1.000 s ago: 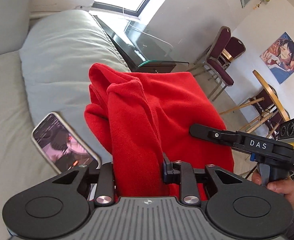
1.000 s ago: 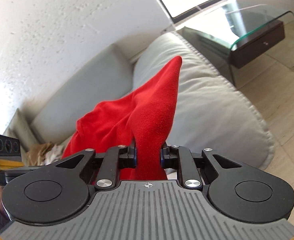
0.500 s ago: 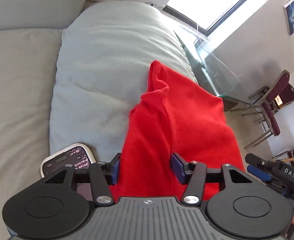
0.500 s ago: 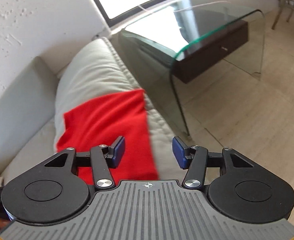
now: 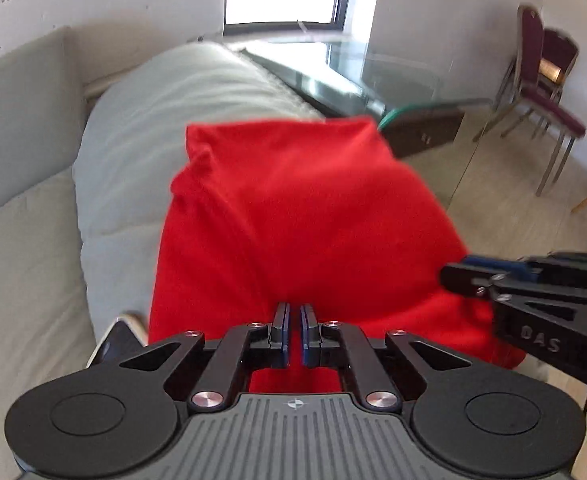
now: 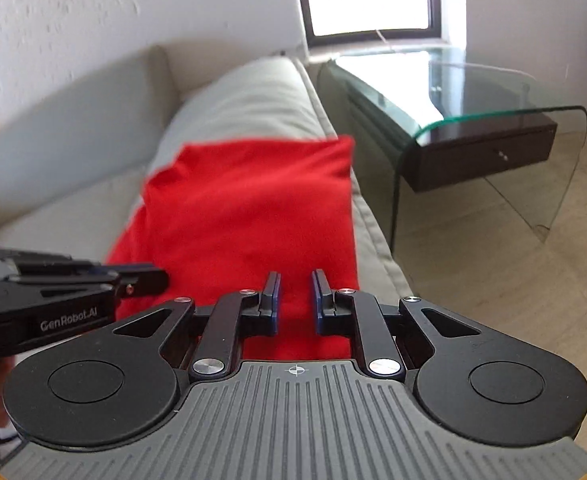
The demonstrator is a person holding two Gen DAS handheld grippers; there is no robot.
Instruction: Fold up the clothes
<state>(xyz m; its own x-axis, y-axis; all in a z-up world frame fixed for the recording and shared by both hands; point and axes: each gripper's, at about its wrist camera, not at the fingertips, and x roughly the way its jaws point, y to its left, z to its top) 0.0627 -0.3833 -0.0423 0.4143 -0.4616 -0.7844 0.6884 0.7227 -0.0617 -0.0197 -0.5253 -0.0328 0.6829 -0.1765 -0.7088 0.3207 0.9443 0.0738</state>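
A red cloth [image 5: 293, 208] lies folded into a rough rectangle on the grey sofa arm cushion [image 5: 153, 120]; the right wrist view shows the same cloth [image 6: 245, 208] with a straight far edge. My left gripper [image 5: 295, 332] is at the cloth's near edge. Its pads are pressed almost together, seemingly on a thin fold. It reaches in from the left in the right wrist view [image 6: 161, 280]. My right gripper [image 6: 296, 300] is over the cloth's near right part, jaws a narrow gap apart with red fabric showing between them. It enters from the right in the left wrist view [image 5: 453, 276].
A phone [image 5: 121, 336] lies on the sofa, partly hidden by the cloth's near left corner. A glass side table [image 6: 493, 120] with a dark drawer stands right of the sofa arm. Chairs [image 5: 545, 92] stand on the wooden floor further right.
The cloth went from hanging bunched in both grippers to lying flat on the sofa arm. Both grippers opened, then the left shut again and the right narrowed.
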